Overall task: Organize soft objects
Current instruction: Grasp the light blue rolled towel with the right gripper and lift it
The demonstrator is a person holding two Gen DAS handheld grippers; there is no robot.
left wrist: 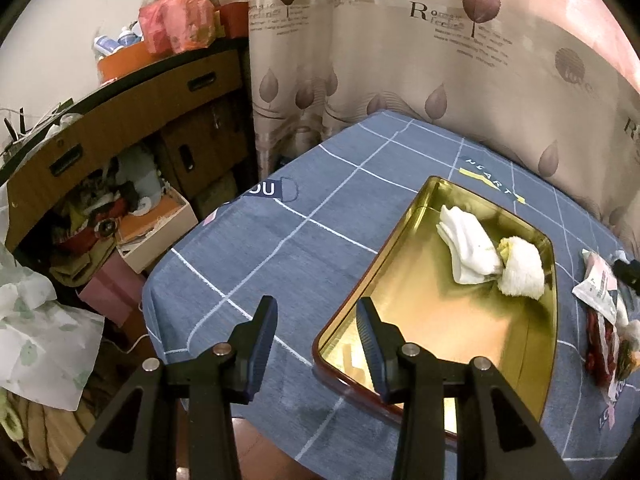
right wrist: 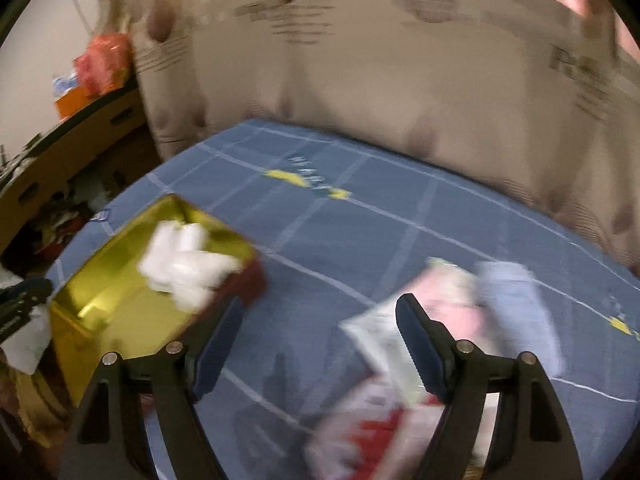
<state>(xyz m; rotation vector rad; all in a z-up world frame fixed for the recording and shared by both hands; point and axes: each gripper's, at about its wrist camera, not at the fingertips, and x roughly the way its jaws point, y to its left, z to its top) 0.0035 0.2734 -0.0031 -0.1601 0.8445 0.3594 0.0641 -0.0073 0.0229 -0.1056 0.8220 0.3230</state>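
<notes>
A gold tray [left wrist: 432, 320] is seen on the tabletop [left wrist: 280, 240], which is covered by a blue checked cloth. Two soft things are already laid in the tray's far right corner: a folded white cloth [left wrist: 468, 248] and, touching it on the right, a fluffy white towel roll [left wrist: 522, 270] with a yellow patch. A loose pile of remaining soft items [right wrist: 420, 340], white, pink, pale blue and red, is left on the tabletop to the right of the tray, well apart from it.

The left claw [left wrist: 316, 344] is held released over the tray's near left corner, with nothing between its jaws. The right claw [right wrist: 320, 344] is seen with its jaws spread wide and empty, over bare cloth between the tray and the pile; its right finger overlaps the pile's near left edge in the blurred right wrist view, and contact cannot be judged there.

The step in hand is judged to be the move to the pile for the next item, two pieces having been stowed. For the next move, the right claw would need to be lowered onto one piece at the pile's edge and clenched on a fold thick enough to be lifted alone. The tangled layers may be dragged along together, so a single top layer should be chosen.
</notes>
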